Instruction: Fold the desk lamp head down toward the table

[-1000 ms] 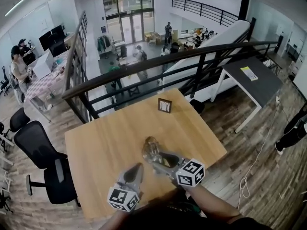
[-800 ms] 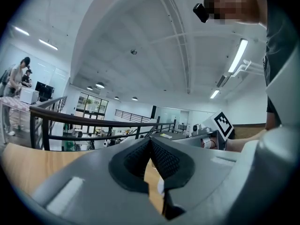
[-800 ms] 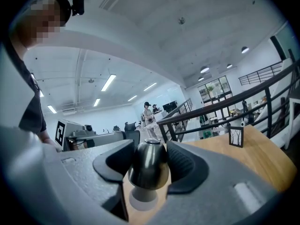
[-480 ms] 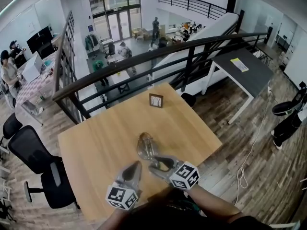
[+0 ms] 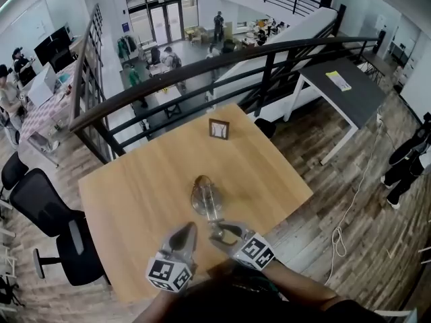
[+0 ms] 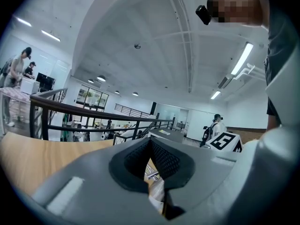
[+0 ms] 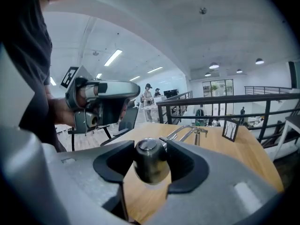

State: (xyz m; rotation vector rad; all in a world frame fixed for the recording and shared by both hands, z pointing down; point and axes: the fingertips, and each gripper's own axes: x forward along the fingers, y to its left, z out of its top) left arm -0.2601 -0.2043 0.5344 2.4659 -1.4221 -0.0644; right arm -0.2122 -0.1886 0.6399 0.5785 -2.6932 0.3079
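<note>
wooden surface (image 5: 135,194) lies nearer beneath the lamp head (image 7: 149,165) now my right tool (image 5: 221,230), gripping it, has sunk, my closed, empty left tool (image 5: 184,234) waits, and the fold looks underway.

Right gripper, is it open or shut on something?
Shut on the lamp head: in the right gripper view, the right gripper has both pads pressed against that dark metal cylinder's sides.

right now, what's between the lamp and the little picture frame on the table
Nothing: only bare table lies between the lamp and the picture frame, plain in the head view.
</note>
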